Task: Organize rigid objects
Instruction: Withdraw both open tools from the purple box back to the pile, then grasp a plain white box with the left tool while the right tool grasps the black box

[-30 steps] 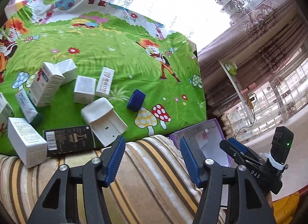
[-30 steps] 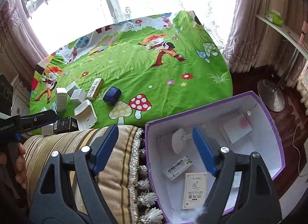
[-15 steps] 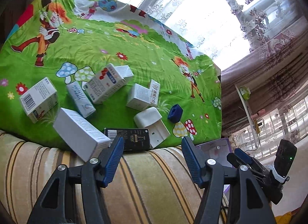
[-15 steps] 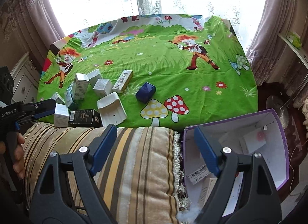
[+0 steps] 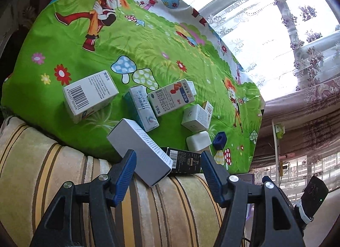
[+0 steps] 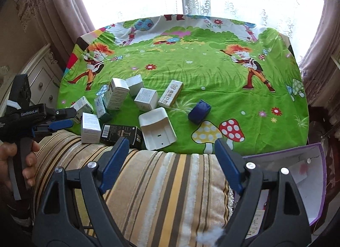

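Boxes [image 6: 119,106] crowd cloth's [image 6: 212,77] near edge (left) — right open.

Matt printed cloth sheet [image 6: 191,72], plush striped velvety cushion [image 6: 165,183], glossy cardboard white box [image 5: 140,147], smooth black carton [image 6: 121,133].

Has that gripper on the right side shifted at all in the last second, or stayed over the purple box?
Yes. The right gripper has swung left: the purple box, earlier between its fingers, now sits at the right edge, and the striped cushion lies below.

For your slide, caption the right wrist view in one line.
Open right claw over a striped cushion, facing scattered boxes on a green cartoon sheet.
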Motion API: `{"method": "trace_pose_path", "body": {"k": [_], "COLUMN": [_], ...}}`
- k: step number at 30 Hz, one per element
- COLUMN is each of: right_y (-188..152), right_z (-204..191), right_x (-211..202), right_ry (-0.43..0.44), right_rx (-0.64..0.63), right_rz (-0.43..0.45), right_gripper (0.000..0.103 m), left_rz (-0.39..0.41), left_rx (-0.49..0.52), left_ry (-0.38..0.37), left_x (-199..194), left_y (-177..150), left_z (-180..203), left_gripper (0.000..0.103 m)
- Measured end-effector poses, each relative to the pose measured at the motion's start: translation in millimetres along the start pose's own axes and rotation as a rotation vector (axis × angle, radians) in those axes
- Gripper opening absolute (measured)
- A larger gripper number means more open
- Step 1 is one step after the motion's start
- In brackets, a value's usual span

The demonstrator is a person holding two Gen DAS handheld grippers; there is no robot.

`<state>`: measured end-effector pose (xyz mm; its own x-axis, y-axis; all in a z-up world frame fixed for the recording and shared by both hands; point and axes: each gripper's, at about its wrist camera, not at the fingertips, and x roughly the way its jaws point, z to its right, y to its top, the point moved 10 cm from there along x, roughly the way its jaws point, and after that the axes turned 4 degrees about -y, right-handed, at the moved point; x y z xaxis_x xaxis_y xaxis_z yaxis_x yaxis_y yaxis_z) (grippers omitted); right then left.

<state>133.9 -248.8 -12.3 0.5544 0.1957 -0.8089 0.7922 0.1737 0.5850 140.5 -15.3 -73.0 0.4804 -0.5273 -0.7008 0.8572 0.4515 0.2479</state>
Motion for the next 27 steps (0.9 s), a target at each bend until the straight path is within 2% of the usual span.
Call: {"method": "trace_pose_path", "body": {"k": [3, 7, 11, 13, 19, 27], "right_y": [5, 15, 17, 16, 14, -7], "right_z": [-16, -34, -58, -70, -93, -115], "right_x": [5, 13, 28, 34, 56, 82], "right_ry": [0.012, 0.025, 0.086, 0.104, 0.126, 0.168], "right_rx": [-0.062, -0.114, -0.172, -0.218, -0.324, -0.503], "right_rz": [-0.009, -0.014, -0.06, -0.083, -0.134, -0.223], "right_gripper": [0.085, 0.085, 0.085, 0.085, 0.085, 0.085], "left_rz": [-0.005, 0.011, -0.03, -0.044, -0.084, -0.131], "left_rx": [-0.03, -0.005, -0.04, -0.057, -0.132, -0.196], "left_ry": [0.008, 0.036, 0.02, 0.031, 0.0, -0.014], "left_x": [0, -5, -1, 2, 14, 30], "left_y": [3, 16, 19, 17, 14, 10], "left_z": [-9, -13, -19, -25, -33, -43], "left_gripper": [0.064, 0.064, 0.065, 0.065, 0.066, 0.066]}}
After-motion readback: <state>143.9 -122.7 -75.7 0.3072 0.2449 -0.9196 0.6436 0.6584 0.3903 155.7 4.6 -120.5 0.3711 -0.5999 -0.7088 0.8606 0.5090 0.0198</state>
